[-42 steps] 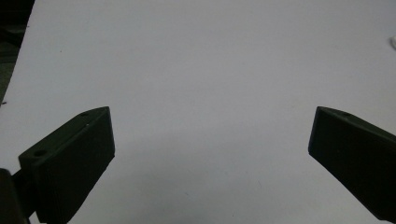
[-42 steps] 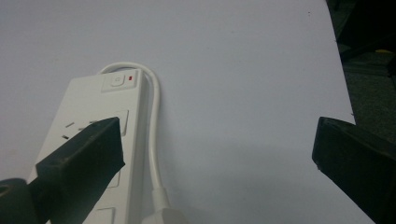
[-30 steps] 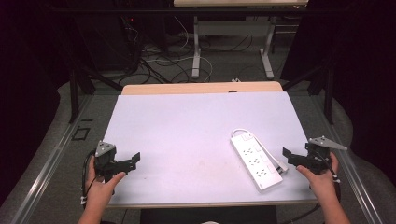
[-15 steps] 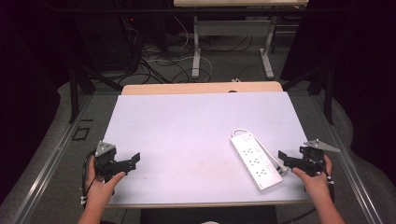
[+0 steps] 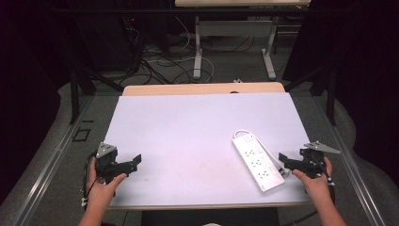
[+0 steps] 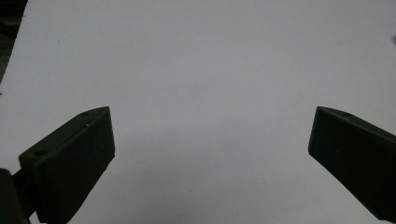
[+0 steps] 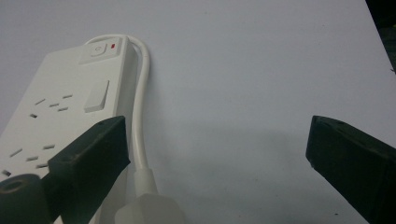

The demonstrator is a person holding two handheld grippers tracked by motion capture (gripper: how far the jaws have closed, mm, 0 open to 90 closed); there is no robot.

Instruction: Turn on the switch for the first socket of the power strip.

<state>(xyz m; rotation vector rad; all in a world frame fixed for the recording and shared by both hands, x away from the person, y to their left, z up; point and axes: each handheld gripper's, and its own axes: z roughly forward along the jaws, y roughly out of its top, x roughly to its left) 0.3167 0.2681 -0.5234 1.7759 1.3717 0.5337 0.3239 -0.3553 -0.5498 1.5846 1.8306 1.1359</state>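
Observation:
A white power strip (image 5: 256, 160) lies at an angle on the right half of the white tabletop (image 5: 188, 127), its cord looped along its right side. In the right gripper view the strip (image 7: 60, 107), its cord (image 7: 141, 112) and the white plug (image 7: 149, 207) lie by the left jaw. My right gripper (image 5: 284, 160) hovers just right of the strip, open, nothing between its jaws (image 7: 215, 140). My left gripper (image 5: 135, 161) rests near the front left corner, open over bare table (image 6: 210, 140).
A wooden strip (image 5: 202, 88) borders the table's far edge. Beyond it stand desk legs (image 5: 197, 52) and loose cables (image 5: 160, 61) on the floor. Dark curtains close both sides.
My right gripper has slid a little left and toward the near edge, closer to the power strip's end. The left gripper has stayed put.

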